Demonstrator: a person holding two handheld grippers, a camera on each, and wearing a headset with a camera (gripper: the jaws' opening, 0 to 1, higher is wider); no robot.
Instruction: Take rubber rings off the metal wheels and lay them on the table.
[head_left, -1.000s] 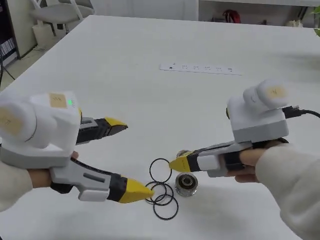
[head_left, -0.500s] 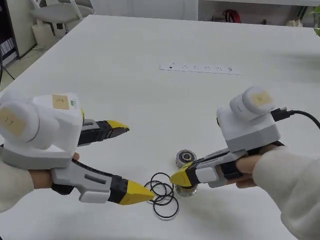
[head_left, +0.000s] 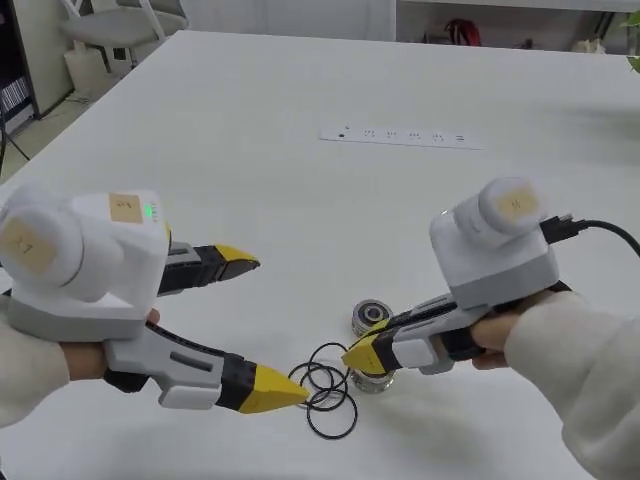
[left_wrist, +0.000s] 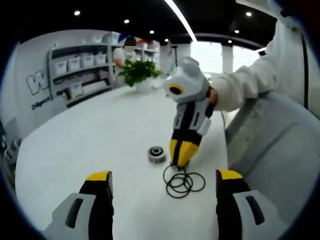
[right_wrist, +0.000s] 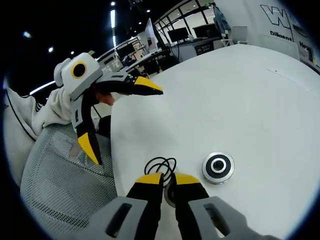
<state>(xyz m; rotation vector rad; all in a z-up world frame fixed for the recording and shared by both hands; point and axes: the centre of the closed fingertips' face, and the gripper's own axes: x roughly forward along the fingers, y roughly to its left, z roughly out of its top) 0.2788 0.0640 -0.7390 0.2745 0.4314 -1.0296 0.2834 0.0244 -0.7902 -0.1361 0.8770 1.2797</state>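
Step in hand looks like stripping the near wheel (head_left: 374, 384). Your right gripper (head_left: 358, 356) is pinched nearly shut over it; can't tell if the ring's caught. Left gripper (head_left: 255, 326) is spread wide, empty. The loose rings (head_left: 325, 388) lie just left of the wheel. Next: peel the ring off and lay it on the pile.

Bright, even overhead light washes the white table (head_left: 300, 110) in the head view, leaving only faint, soft shadows under the rubber rings (head_left: 325, 385). Both gripper views bend sharply at their edges. Ceiling lights (left_wrist: 177, 15) flare, and distant shelves (left_wrist: 75, 70) look soft, perhaps out of focus.
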